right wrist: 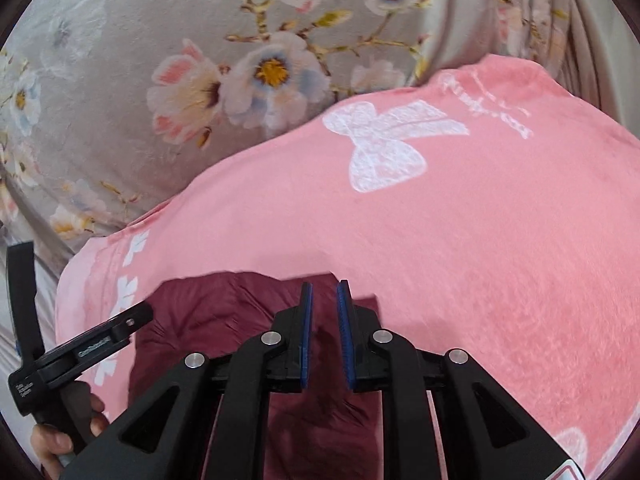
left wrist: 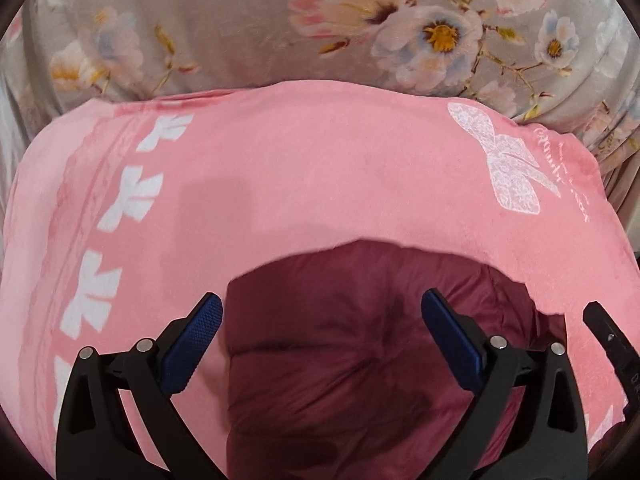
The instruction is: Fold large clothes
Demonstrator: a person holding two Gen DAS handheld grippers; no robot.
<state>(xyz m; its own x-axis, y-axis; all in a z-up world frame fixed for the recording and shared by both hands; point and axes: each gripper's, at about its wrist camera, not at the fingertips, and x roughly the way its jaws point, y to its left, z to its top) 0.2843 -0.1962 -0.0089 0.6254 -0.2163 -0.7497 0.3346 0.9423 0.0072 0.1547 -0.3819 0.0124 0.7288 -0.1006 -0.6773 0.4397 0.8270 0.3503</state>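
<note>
- Here, left wrist view: the left gripper (left wrist: 322,312) is hovering with jaws spread wide over a maroon padded garment (left wrist: 352,360), which is lying on a pink blanket (left wrist: 320,168).
- Right wrist view: the right gripper (right wrist: 323,300) is showing a narrow gap, with nothing visibly gripped.
- Advice: pinch one hem layer only, avoiding the blanket.

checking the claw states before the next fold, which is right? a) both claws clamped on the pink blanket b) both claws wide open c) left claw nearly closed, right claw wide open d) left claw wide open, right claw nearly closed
d: the left claw has its blue pads spread wide over the maroon puffy garment, while the right claw shows only a narrow gap between its pads; whether it pinches any fabric cannot be told.
</note>
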